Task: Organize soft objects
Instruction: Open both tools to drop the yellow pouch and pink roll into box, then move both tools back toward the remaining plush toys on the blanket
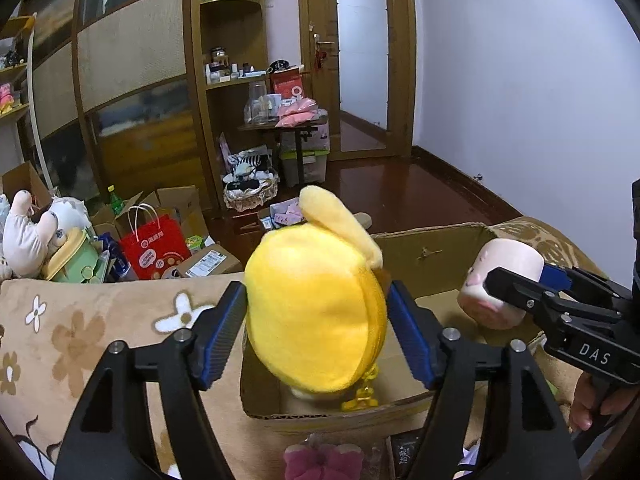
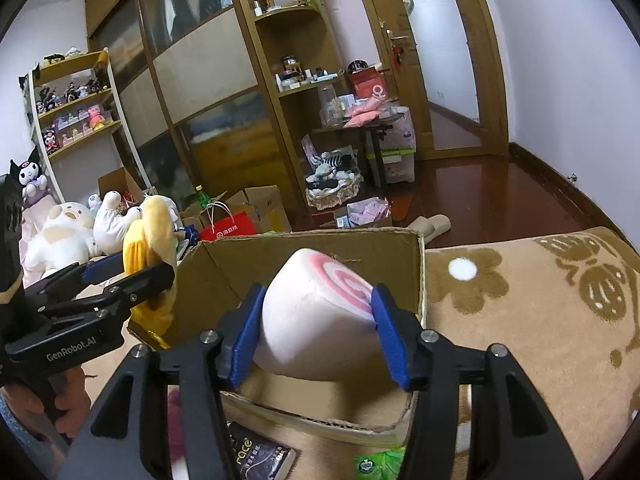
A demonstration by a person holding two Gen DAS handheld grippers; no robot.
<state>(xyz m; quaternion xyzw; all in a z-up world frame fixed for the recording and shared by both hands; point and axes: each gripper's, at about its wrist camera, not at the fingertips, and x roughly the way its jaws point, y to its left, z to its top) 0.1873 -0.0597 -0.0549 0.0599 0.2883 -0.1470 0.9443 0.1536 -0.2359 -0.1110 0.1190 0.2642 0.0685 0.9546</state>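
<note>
- Cardboard box (image 1: 432,248) sits open-topped on the brown floral blanket (image 1: 80,320). Looks like the drop spot for the soft stuff, and both toys are hanging right over its mouth.
- Left hand-held gripper (image 1: 315,292) has the yellow plush (image 1: 316,308) between its blue pads, tilted nose-down into the box. The pads sit right at both flanks, but I see no squeeze dent, so can't tell if it's still pinching or already slack. The plush's floppy ear sticks up toward 1 o'clock and its gold clip dangles at 5 o'clock, low inside the box.
- Right hand-held gripper (image 2: 317,296) is clamped on the pink-and-white plush (image 2: 316,320), one pad on each side, swirl face up. In the left wrist view that toy is at 3 o'clock from the yellow one, above the box's far corner.
- Why side by side: imo so both go in at once without stacking. Yellow goes to the box's left half, pink-white to the right.
- Why held by the flanks: squishy bodies, so a wide side pinch keeps them from rolling out, and angling down lets them just slide off.
- Box floor looks mostly bare from here, so plenty of room.
- Small pink plush (image 1: 324,460) lies on the blanket at 6 o'clock, outside the box near its front wall. Prob next in line, tbh. The bigger plushies at 9 o'clock are well apart and untouched.
- Risk: the front wall is low and flimsy, so a toy let go too near it could tip out over the edge.
</note>
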